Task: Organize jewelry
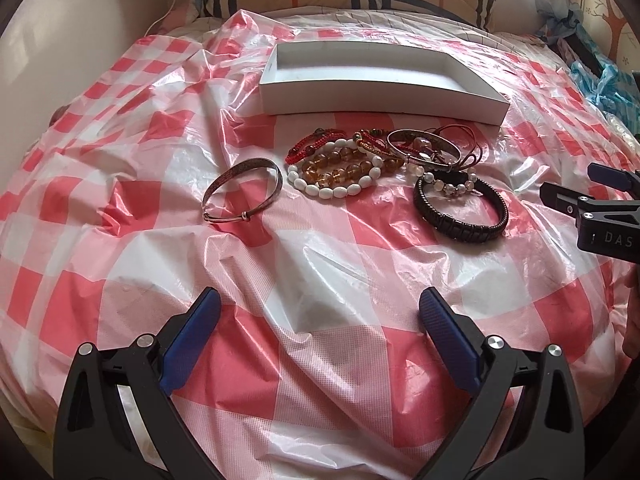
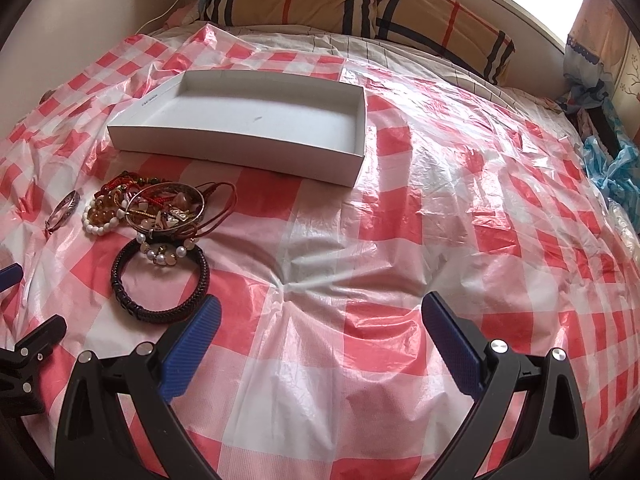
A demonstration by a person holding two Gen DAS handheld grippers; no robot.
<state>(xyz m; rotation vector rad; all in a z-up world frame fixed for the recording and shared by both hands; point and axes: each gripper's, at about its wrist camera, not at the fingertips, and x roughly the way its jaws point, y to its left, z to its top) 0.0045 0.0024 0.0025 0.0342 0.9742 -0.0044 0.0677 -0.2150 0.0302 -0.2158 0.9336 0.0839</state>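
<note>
Both of my grippers hang spread wide and empty over the checked plastic sheet (image 1: 120,184), the left gripper (image 1: 320,336) facing the jewelry and the right gripper (image 2: 320,340) off to its side, so either can start. The bracelets sit bunched just in front of the empty white box (image 2: 224,148), none inside it yet. I judge the silver bangle (image 1: 242,192) and the black braided bracelet (image 2: 160,280) the easiest first picks, since they lie at the edges of the tangle.

A box (image 1: 380,98) sits on the bed (image 1: 320,260), a heap of bracelets (image 1: 360,160) just before it. A lone bangle (image 1: 242,192) lies left of the heap, a braided band (image 1: 460,208) to its right.
</note>
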